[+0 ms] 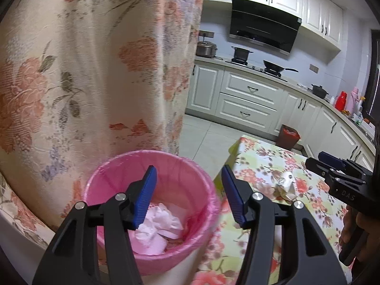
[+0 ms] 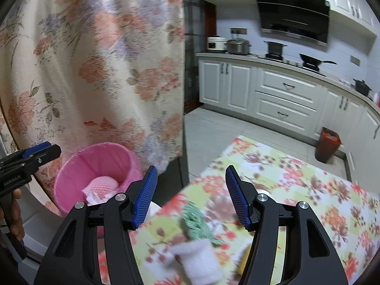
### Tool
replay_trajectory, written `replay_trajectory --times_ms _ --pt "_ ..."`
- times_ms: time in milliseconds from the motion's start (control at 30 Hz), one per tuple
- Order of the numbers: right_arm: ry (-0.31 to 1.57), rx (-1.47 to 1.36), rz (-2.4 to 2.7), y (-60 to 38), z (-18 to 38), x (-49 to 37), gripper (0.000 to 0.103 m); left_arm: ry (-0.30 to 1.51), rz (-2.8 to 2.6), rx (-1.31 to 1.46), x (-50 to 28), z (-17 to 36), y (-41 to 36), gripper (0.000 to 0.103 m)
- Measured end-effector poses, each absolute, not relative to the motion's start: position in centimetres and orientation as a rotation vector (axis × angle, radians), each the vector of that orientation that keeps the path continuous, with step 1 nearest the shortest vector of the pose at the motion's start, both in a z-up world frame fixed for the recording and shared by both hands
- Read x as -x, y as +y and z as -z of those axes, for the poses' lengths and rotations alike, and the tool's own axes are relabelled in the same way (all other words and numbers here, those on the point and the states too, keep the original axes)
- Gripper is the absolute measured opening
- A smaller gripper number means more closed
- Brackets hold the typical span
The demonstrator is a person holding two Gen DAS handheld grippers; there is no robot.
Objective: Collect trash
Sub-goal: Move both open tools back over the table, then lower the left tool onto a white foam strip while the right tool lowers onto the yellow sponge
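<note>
A trash bin with a pink liner (image 1: 152, 204) stands beside the table and holds crumpled white and pink trash (image 1: 159, 228). My left gripper (image 1: 188, 196) is open and empty, above the bin's right rim. A crumpled white wrapper (image 1: 287, 185) lies on the floral tablecloth (image 1: 261, 161). My right gripper (image 2: 191, 196) is open and empty over the table edge. Below it lie a green net-like scrap (image 2: 197, 223) and a white piece (image 2: 201, 258). The bin also shows in the right wrist view (image 2: 95, 163).
A floral curtain (image 1: 83, 71) hangs behind the bin. White kitchen cabinets (image 1: 249, 95) with pots and a stove line the far wall. A brown bin with a red liner (image 1: 288, 136) stands on the tiled floor beyond the table.
</note>
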State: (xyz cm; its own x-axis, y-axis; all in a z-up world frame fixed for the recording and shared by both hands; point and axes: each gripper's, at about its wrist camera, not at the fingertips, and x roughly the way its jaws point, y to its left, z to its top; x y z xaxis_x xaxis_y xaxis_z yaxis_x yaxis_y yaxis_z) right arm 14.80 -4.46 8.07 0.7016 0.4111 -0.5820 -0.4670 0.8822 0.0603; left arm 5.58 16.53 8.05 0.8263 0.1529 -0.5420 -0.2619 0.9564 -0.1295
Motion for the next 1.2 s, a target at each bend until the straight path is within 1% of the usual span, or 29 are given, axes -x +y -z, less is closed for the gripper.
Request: replay_trajectory --times_ms 233,467,567,767,867,1033,1200 --pt "0.63 0.066 -0.407 -9.4 -7.3 -14.1 0.058 0.579 -0.164 0.192 -6.4 -7.5 12.6 0.062" --pt "0.634 0.044 -0.348 -13.2 -6.6 -13.2 0.06 0.603 -0.116 0.184 -7.2 -6.7 8.8 0.062" --pt "0.638 0.029 -0.33 -14.7 -6.2 -13.0 0.063 0.618 -0.097 0.177 -7.5 -6.2 7.1 0.063" --pt "0.652 0.007 -0.3 -17.2 -5.2 -12.6 0.063 0.647 -0.068 0.168 -8.1 -5.2 4.5 0.066" --pt "0.656 -0.002 -0.289 -18.2 -4.7 -12.4 0.066 0.658 -0.056 0.163 -8.5 -4.8 3.4 0.066" --pt "0.668 -0.012 -0.279 -19.5 -3.9 -12.4 0.067 0.68 -0.042 0.166 -9.1 -4.0 1.7 0.066" --pt "0.679 -0.019 -0.262 -20.6 -3.2 -12.4 0.071 0.713 -0.025 0.169 -9.9 -2.7 0.2 0.067"
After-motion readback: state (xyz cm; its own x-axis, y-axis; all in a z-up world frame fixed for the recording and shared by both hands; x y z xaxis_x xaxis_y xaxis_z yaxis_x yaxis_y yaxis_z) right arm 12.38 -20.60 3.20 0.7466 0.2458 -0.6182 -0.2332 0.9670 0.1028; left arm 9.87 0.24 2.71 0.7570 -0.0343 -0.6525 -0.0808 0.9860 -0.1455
